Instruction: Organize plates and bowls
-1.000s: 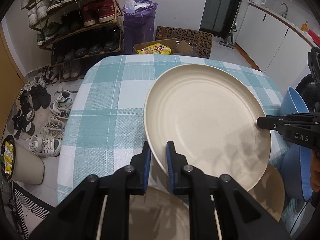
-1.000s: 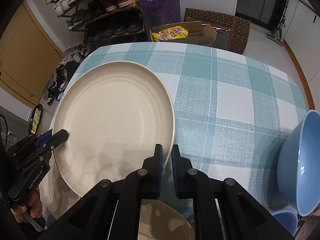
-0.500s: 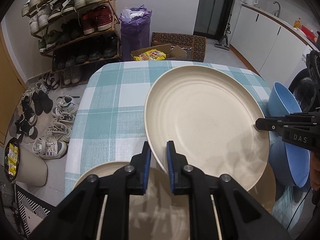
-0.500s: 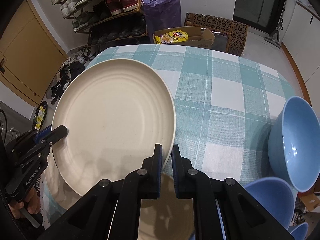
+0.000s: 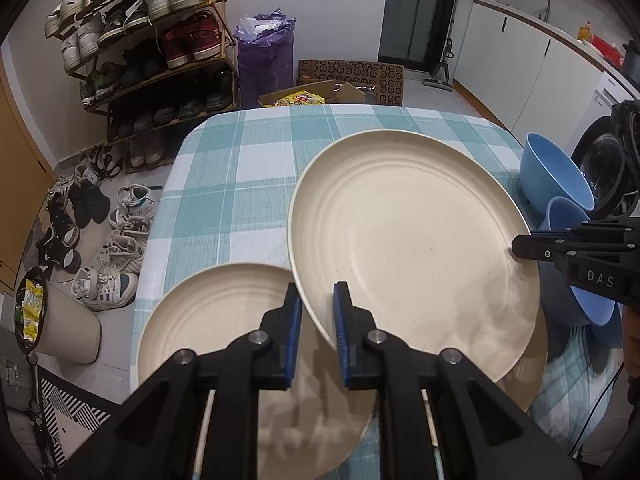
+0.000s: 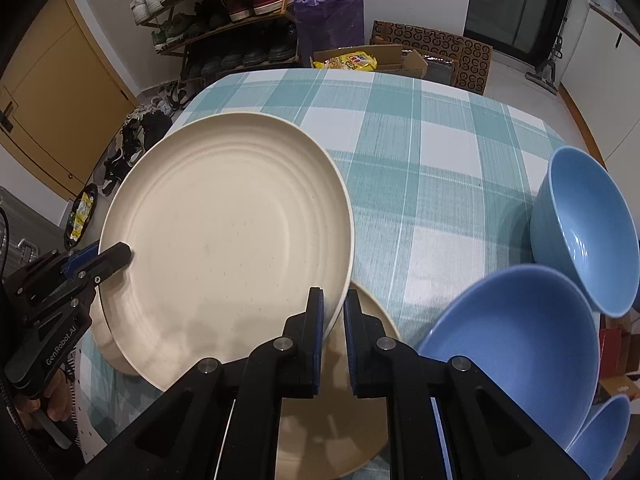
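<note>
Cream-coloured and faintly speckled, the large plate [image 5: 412, 248] hung clear above the table [image 5: 240, 184], pinched by its rim on two opposite sides. The left gripper [image 5: 317, 330] was clenched on the plate's near-left rim, the edge caught between its blue-padded fingers [image 5: 294, 320]; the right gripper [image 6: 333, 330] was likewise clenched on the opposite rim, its tip reaching in from the right edge of the left wrist view. Beneath the raised plate, along the table's near edge, lay two more cream plates: one flat plate [image 5: 216, 320] towards the near-left corner, partly under the left gripper, and another plate [image 6: 340, 412] showing under the right gripper. Three blue bowls sat along the table's right edge: one tilted bowl [image 6: 588, 232] further back, a second bowl [image 6: 516, 344] in front of it, and a third bowl [image 6: 600, 432] partly visible at the near-right corner. The checked teal-and-white tablecloth [image 6: 420, 152] covered the whole top, bare across the far half. Beyond the far edge stood a shoe rack [image 5: 152, 52], a purple bag [image 5: 264, 60] and an open cardboard box [image 5: 316, 96] on the floor.
</note>
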The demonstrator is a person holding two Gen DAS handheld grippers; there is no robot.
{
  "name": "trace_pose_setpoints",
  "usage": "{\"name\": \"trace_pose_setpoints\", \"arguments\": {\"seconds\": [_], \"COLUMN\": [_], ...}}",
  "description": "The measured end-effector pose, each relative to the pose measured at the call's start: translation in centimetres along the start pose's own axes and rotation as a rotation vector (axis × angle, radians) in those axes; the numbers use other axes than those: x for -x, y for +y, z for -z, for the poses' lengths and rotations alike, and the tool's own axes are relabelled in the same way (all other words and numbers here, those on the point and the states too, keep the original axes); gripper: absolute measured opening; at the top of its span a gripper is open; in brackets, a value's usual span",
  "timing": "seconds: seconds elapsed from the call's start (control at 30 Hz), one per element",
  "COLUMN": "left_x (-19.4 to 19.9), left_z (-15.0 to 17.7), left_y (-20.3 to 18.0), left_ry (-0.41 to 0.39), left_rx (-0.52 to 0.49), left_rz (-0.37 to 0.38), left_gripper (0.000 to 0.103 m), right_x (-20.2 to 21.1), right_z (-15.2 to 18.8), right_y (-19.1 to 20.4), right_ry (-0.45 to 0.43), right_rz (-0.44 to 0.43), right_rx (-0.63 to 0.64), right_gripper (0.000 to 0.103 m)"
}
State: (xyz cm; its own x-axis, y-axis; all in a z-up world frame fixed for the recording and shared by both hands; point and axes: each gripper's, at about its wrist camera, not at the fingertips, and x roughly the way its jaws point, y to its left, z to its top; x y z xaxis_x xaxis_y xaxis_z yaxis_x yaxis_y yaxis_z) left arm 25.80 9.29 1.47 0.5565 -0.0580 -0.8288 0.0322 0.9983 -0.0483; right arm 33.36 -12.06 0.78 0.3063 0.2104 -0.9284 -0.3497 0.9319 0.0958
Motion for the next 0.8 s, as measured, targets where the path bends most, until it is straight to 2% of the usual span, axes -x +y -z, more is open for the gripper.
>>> {"name": "trace_pose_setpoints", "arguments": {"seconds": [0.8], "left_x": [0.3], "left_z": [4.8], "left_y": [-2.2], "left_ry": [0.046], "left_rx": [-0.080], "left_rz": [0.004], "left_gripper": [0.014], "right_x": [0.8], "right_z": [7.7], "right_y": [0.8], "right_ry": [0.006], "right_rz": [0.063], "right_rx": [0.000], "right_gripper": [0.012]}}
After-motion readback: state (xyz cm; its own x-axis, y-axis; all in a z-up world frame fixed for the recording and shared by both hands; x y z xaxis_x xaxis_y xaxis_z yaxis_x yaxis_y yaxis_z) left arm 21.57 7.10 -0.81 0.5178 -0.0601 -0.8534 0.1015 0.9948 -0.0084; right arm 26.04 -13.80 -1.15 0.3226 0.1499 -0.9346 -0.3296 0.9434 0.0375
